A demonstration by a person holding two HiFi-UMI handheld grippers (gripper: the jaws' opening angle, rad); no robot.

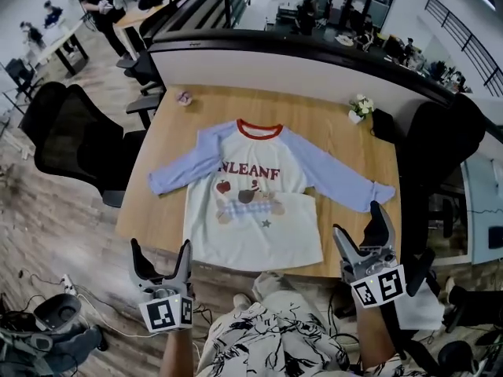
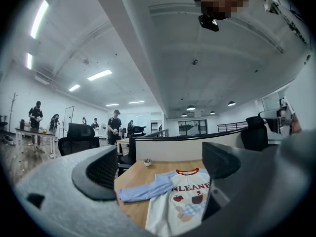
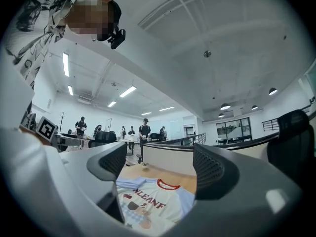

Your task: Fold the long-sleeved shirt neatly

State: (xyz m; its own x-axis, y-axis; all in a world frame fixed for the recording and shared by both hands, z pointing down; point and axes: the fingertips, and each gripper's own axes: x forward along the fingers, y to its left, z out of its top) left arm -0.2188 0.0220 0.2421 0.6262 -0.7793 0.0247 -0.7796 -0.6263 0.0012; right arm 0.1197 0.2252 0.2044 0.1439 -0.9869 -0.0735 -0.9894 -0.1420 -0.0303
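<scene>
A long-sleeved shirt (image 1: 255, 199) lies flat and face up on the wooden table (image 1: 330, 136), sleeves spread to both sides. It is white with pale blue sleeves, a red collar and a printed front; it also shows as the shirt (image 2: 180, 201) and the shirt (image 3: 145, 201) in the gripper views. My left gripper (image 1: 161, 261) hovers open off the table's near edge, by the shirt's lower left corner. My right gripper (image 1: 357, 230) is open near the lower right, close to the right cuff (image 1: 377, 193). Neither touches the cloth.
A small flower pot (image 1: 360, 108) stands at the table's far right and a small object (image 1: 185, 98) at its far left. Black office chairs (image 1: 67, 140) flank the table. A dark partition (image 1: 314, 53) runs behind it. People stand at distant desks.
</scene>
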